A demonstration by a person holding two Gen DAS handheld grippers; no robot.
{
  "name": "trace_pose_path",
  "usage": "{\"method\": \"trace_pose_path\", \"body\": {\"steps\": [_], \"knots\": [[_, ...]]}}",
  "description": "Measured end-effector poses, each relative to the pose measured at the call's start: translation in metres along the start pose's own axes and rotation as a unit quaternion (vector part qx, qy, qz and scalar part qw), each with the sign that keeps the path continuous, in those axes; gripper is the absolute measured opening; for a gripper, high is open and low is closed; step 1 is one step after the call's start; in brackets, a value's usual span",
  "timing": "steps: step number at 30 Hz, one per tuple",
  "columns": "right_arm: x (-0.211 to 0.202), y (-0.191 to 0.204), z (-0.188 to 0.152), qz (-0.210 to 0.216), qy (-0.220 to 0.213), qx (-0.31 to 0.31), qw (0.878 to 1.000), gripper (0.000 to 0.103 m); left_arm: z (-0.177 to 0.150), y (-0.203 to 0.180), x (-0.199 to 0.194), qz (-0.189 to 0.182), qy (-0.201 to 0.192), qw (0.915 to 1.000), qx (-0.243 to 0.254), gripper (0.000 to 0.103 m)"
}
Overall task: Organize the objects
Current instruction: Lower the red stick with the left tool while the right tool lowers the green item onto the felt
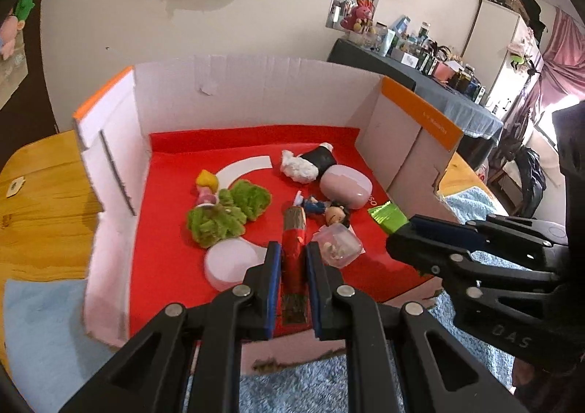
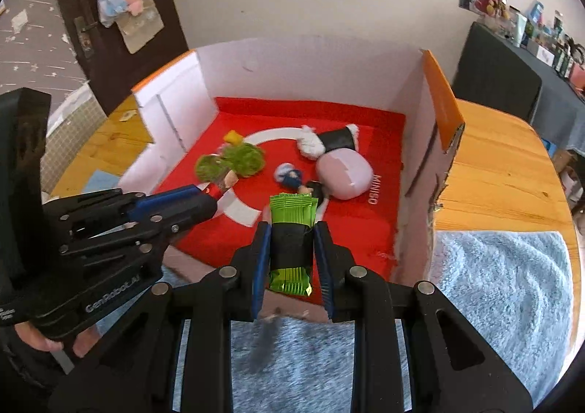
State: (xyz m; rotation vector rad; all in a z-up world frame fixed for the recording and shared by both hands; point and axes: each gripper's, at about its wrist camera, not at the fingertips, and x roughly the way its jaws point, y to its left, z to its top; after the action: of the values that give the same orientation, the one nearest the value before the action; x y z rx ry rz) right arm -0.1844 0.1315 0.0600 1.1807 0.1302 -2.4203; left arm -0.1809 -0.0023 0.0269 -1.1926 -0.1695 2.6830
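My left gripper (image 1: pixel 293 252) is shut on a red-wrapped stick (image 1: pixel 293 259) held over the front of an open white box (image 1: pixel 256 98) with a red floor. My right gripper (image 2: pixel 291 234) is shut on a green and black snack packet (image 2: pixel 291 246), also over the box's front edge; the packet's tip shows in the left wrist view (image 1: pixel 387 217). In the box lie a green fuzzy toy (image 1: pixel 226 215), a yellow-haired doll (image 1: pixel 206 188), a pink case (image 1: pixel 345 186), a black and white plush (image 1: pixel 309 162), a small figure (image 1: pixel 325 210) and a clear cube (image 1: pixel 338 245).
The box stands on a wooden table (image 2: pixel 512 171) with a blue fuzzy mat (image 2: pixel 501 285) under its front. The box walls rise at left, back and right. A cluttered dark counter (image 1: pixel 420 65) stands at the far right.
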Motion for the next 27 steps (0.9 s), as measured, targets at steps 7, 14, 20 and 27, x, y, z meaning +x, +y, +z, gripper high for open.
{"method": "trace_pose_path", "body": {"steps": [7,14,20,27], "knots": [[0.021,-0.007,0.002,-0.018,0.024,-0.004,1.000,0.023,0.002,0.001,0.019,-0.002,0.019,0.9998,-0.001,0.014],[0.034,-0.008,0.003,-0.030,0.039,-0.009,0.999,0.023,0.001,0.006,0.033,-0.004,0.036,0.9993,-0.007,0.014],[0.038,-0.008,0.001,-0.024,0.045,-0.010,0.999,0.023,-0.001,0.010,0.037,-0.001,0.043,0.9990,-0.011,0.014],[0.036,-0.011,0.000,-0.016,0.045,-0.006,0.999,0.023,-0.001,0.010,0.036,0.003,0.043,0.9990,-0.010,0.014]]}}
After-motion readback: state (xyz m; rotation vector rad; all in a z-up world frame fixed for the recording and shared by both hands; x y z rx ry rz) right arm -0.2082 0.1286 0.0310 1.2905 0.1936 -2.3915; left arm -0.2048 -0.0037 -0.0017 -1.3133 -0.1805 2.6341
